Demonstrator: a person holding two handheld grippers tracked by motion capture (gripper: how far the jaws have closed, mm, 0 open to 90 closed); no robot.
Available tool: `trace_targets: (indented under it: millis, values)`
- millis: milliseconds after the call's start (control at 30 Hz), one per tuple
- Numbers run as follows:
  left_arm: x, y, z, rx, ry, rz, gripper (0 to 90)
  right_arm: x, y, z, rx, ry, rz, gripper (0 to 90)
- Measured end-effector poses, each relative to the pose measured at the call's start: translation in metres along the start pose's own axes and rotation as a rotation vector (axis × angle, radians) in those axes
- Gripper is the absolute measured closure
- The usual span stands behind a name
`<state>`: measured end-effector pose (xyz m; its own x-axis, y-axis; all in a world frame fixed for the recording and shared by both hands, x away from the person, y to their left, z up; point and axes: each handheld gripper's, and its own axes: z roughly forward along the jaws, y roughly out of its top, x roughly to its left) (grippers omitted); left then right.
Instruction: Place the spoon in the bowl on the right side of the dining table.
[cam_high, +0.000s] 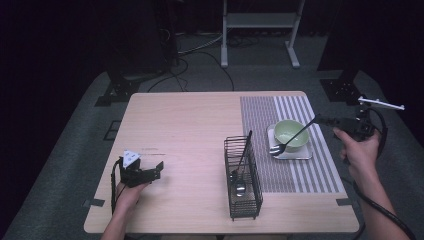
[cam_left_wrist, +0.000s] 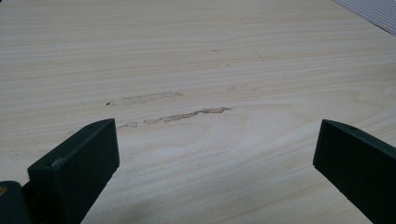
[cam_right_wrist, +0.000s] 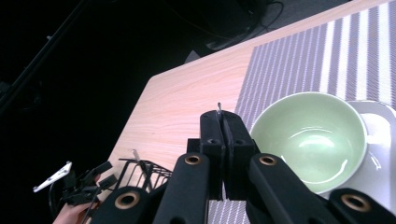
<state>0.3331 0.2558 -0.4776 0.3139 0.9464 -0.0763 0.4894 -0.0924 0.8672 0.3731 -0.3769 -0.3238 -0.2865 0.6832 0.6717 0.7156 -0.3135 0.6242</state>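
Observation:
My right gripper (cam_high: 320, 120) is raised over the table's right edge and is shut on the handle of a metal fork (cam_high: 292, 136). The fork slants down to the left across a light green bowl (cam_high: 292, 131), and its tines hang by the front left corner of the white square plate (cam_high: 300, 154) under the bowl. In the right gripper view the jaws (cam_right_wrist: 223, 119) are pressed together with the handle's thin tip poking out above them, and the empty bowl (cam_right_wrist: 310, 140) lies just beyond. My left gripper (cam_high: 159, 169) rests on the wood at the left, open and empty (cam_left_wrist: 215, 140).
A black wire basket (cam_high: 242, 177) stands near the front middle, with a spoon (cam_high: 239, 186) and a dark-handled utensil in it. A striped grey placemat (cam_high: 295, 175) covers the table's right part. Bare wooden tabletop (cam_high: 185, 130) spreads between the two hands.

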Motion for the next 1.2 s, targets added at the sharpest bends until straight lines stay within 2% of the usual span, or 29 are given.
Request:
trace_targets:
  millis: [267,733,1200]
  values:
    - [0.000,0.000,0.000,0.002,0.000,0.004,0.0,-0.006,0.001,0.001,-0.010,-0.024,0.012,88.2]
    - [0.000,0.000,0.000,0.002,0.000,0.004,0.0,-0.009,0.006,0.003,-0.029,-0.058,0.009,88.2]
    - [0.000,0.000,0.000,0.004,0.001,0.005,0.0,-0.014,0.010,0.004,-0.051,-0.087,0.027,88.2]
